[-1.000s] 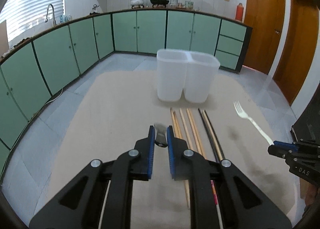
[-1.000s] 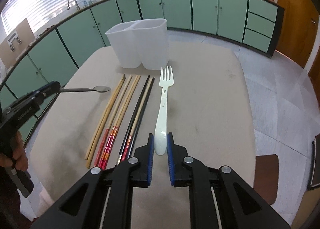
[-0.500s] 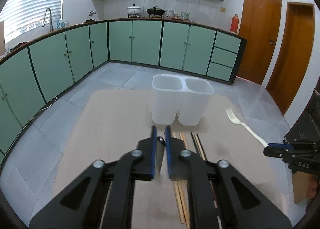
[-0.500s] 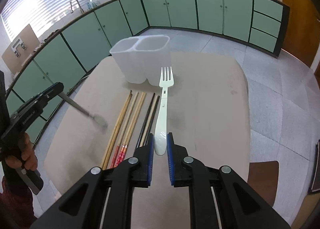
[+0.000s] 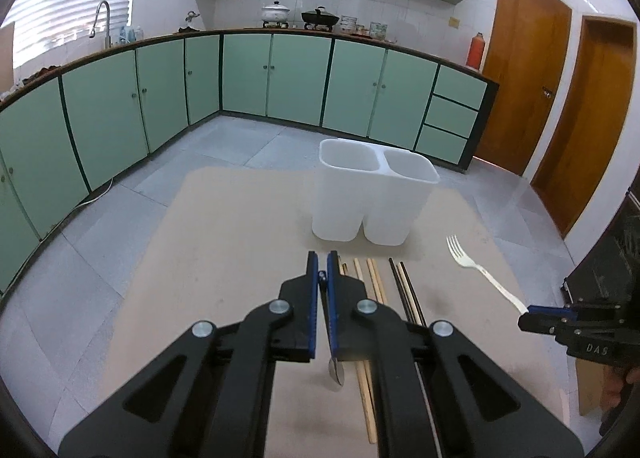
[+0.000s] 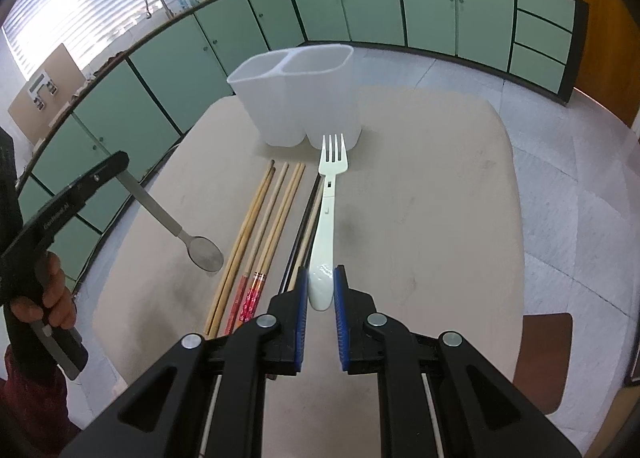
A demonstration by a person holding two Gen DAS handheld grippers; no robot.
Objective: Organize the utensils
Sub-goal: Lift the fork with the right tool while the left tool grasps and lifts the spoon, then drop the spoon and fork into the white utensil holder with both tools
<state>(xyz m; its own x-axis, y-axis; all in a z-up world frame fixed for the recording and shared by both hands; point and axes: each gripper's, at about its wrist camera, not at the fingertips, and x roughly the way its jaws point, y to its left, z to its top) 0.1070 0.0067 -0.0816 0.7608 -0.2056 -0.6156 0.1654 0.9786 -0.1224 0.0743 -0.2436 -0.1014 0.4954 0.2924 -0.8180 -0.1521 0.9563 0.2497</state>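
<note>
While clamped by its handle between the fingers of the left gripper (image 5: 322, 274), hangs slanted above the near left part of the table: metal spoon (image 6: 182, 232), bowl lowest, clear of the surface, just left of the chopsticks (image 6: 260, 234). Held up too, by its handle end in the closed right gripper (image 6: 321, 290): white plastic fork (image 6: 326, 213), tines pointing at the foot of the holder, shaft crossing over the dark chopsticks.

Lying in a row on the beige table (image 6: 440, 193), roughly parallel, tips toward the holder: light wooden pairs on the left, a pair with red patterned ends, dark ones on the right. Bare tabletop right of the fork out to the rounded right edge, and a wide bare strip left of the holder in the left view.

Standing upright near the far edge, just beyond the chopstick tips: white two-compartment holder (image 5: 372, 197), both compartments showing nothing inside as far as visible.

Gripped by a bare hand (image 6: 48, 298) low at the left: handle of the left gripper, its body angled up and rightward.
</note>
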